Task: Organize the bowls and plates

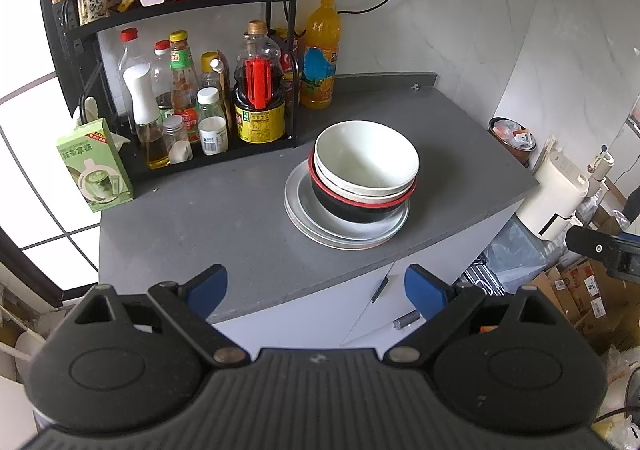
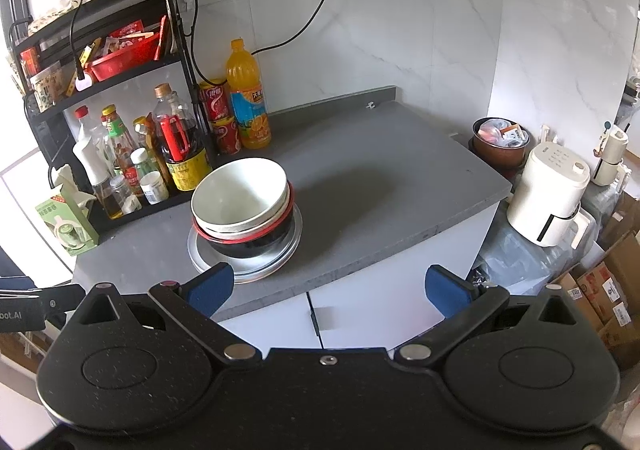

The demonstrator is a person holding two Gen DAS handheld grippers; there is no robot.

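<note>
On the grey counter [image 1: 224,218] [image 2: 384,186] stands one stack: silver plates [image 1: 308,210] [image 2: 288,250] at the bottom, a black bowl with a red rim [image 1: 352,210] [image 2: 256,244] on them, and white bowls [image 1: 366,154] [image 2: 240,196] nested on top. My left gripper [image 1: 316,290] is open and empty, held back over the counter's front edge, short of the stack. My right gripper [image 2: 330,288] is also open and empty; its left fingertip [image 2: 210,284] overlaps the plates' near rim in the view, but contact cannot be told.
A black rack [image 1: 280,6] [image 2: 176,62] of sauce bottles, an orange juice bottle [image 1: 320,54] [image 2: 248,98] and red cans [image 2: 218,114] line the counter's back left. A green carton [image 1: 94,166] [image 2: 66,222] stands at the left edge. A white appliance [image 2: 550,198] and boxes sit right of the counter.
</note>
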